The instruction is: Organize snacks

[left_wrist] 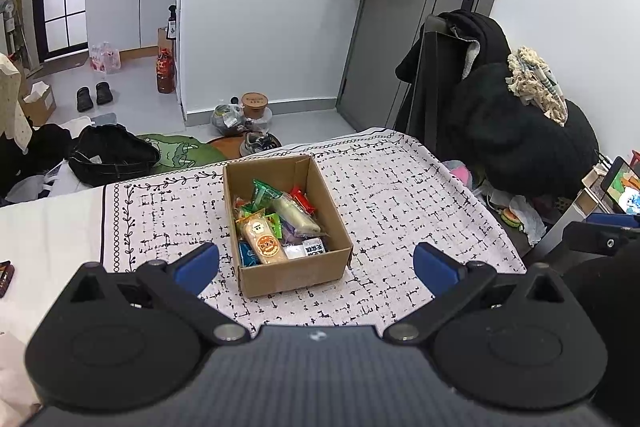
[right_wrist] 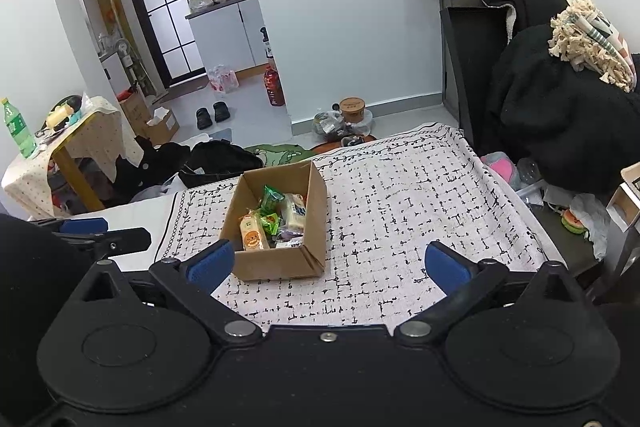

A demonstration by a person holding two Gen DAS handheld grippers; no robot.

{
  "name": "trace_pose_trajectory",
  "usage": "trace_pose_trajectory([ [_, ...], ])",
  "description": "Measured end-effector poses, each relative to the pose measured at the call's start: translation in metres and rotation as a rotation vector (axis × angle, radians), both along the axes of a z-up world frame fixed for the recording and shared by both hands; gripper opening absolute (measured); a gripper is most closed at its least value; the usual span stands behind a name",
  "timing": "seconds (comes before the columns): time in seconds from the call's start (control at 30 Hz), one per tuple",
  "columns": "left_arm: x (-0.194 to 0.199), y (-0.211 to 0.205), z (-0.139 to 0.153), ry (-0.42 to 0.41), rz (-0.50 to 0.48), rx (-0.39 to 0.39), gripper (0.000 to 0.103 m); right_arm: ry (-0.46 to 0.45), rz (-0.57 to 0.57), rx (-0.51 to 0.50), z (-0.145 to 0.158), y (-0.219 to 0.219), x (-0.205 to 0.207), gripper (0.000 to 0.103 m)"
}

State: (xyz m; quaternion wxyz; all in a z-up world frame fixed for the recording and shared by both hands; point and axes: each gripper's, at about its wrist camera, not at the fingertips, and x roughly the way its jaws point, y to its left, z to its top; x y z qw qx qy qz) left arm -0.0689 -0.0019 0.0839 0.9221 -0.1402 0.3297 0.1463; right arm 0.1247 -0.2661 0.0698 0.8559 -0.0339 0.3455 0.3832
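An open cardboard box (left_wrist: 298,277) stands on a white cloth with black marks (left_wrist: 400,195). It holds several wrapped snacks, among them an orange-labelled cracker pack (left_wrist: 262,241), a green packet (left_wrist: 262,191) and a pale long pack (left_wrist: 298,215). The box (right_wrist: 280,263) and cloth (right_wrist: 400,211) also show in the right wrist view. My left gripper (left_wrist: 316,265) is open and empty, its blue pads on either side of the box's near end. My right gripper (right_wrist: 328,265) is open and empty, just right of and nearer than the box. Each gripper shows at the other view's edge.
A chair piled with black coats (left_wrist: 512,131) stands right of the table. Clothes and a black bag (left_wrist: 112,155) lie on the floor beyond the table's far edge. A small table with a green bottle (right_wrist: 16,129) stands at the left. A dark object (left_wrist: 6,277) lies at the table's left edge.
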Motion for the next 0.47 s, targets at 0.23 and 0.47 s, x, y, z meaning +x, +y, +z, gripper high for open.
trace_pose_trajectory([
  [0.23,0.0001,-0.0005,-0.0001,0.001,0.000,0.009,0.103,-0.001,-0.005,0.000,0.0000,-0.0017,0.0005,0.103],
  [0.47,0.0013,-0.0013,-0.0008,0.006,-0.002,0.008,0.103,-0.003,0.000,0.002,0.0005,-0.0012,0.0022,0.103],
])
